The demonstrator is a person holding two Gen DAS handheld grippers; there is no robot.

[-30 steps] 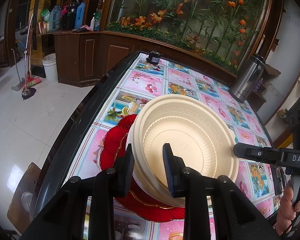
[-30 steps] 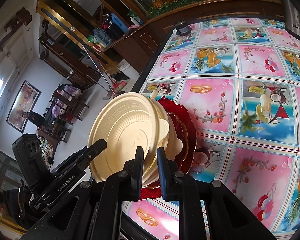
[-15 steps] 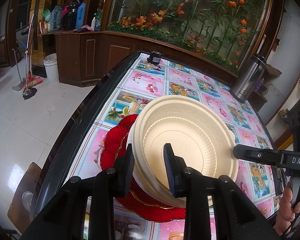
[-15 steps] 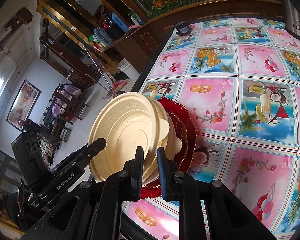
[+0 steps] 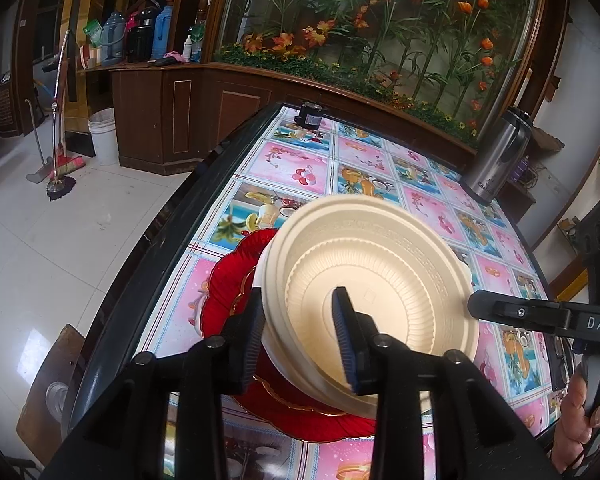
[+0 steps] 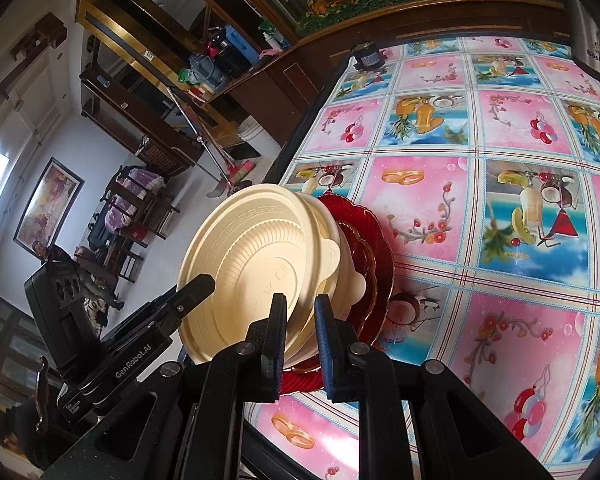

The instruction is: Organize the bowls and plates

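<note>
A stack of cream bowls (image 5: 380, 264) sits on red plates (image 5: 228, 280) near the table's left edge. My left gripper (image 5: 300, 320) straddles the top bowl's near rim, one finger outside the wall and one inside. Its jaws are opening and the inner pad stands clear of the wall. In the right wrist view the cream bowls (image 6: 252, 248) lie on the red plates (image 6: 376, 240). My right gripper (image 6: 300, 320) is shut on the bowl's rim at the opposite side. The left gripper's fingertip (image 6: 196, 284) shows at the bowl's far rim.
The table has a pink and blue picture cloth (image 5: 292, 168) and a dark edge (image 5: 160, 240) dropping to the tiled floor on the left. A steel thermos (image 5: 496, 156) stands at the far right and a small black object (image 5: 310, 114) at the far end. A wooden chair (image 5: 48, 380) is below left.
The left gripper's jaws have spread wider around the bowl's rim. Bowls, plates and the right gripper have stayed where they were.
</note>
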